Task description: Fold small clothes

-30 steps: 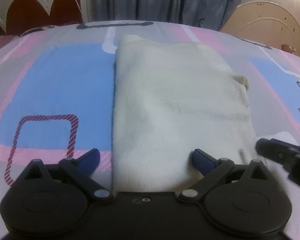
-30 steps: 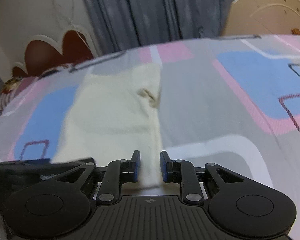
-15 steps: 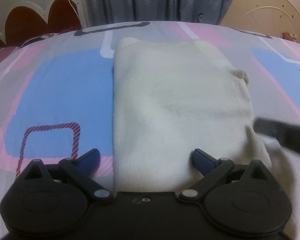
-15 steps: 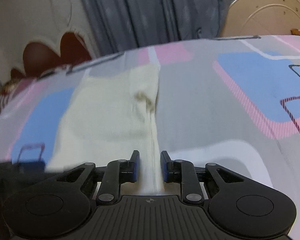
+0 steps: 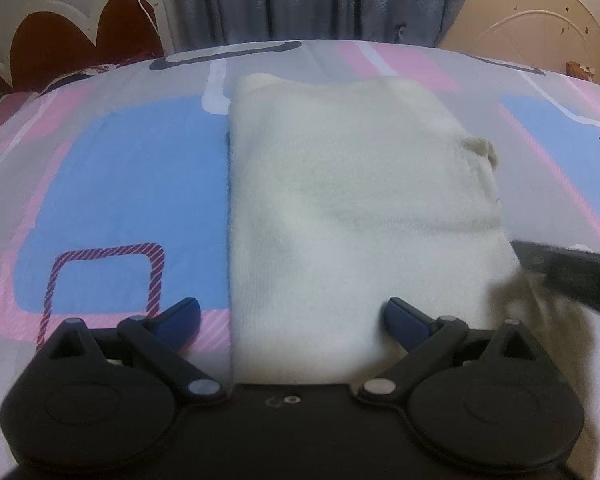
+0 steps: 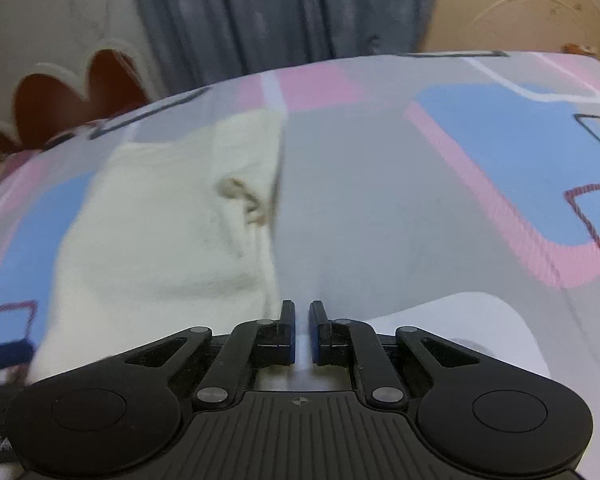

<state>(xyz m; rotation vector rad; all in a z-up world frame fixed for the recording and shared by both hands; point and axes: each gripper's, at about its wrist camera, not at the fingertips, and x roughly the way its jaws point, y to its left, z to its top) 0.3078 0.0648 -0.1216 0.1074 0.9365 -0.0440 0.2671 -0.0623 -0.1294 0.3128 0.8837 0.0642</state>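
A cream knit garment lies folded flat on the patterned bedsheet. My left gripper hovers over the garment's near edge with its jaws wide open; the left blue fingertip sits over the sheet and the right one over the cloth. In the right wrist view the garment lies to the left. My right gripper is at the garment's near right edge, jaws closing to a thin gap with pale cloth pinched between them. The same gripper shows as a dark blurred shape in the left wrist view.
A scalloped red-and-white headboard and blue-grey curtains stand behind the bed. A cream round-topped board is at the back right. The sheet spreads to the right of the garment.
The right gripper's jaws have narrowed from a wider gap onto the garment's right edge, and it has sunk slightly. The left gripper stays open in the same place.
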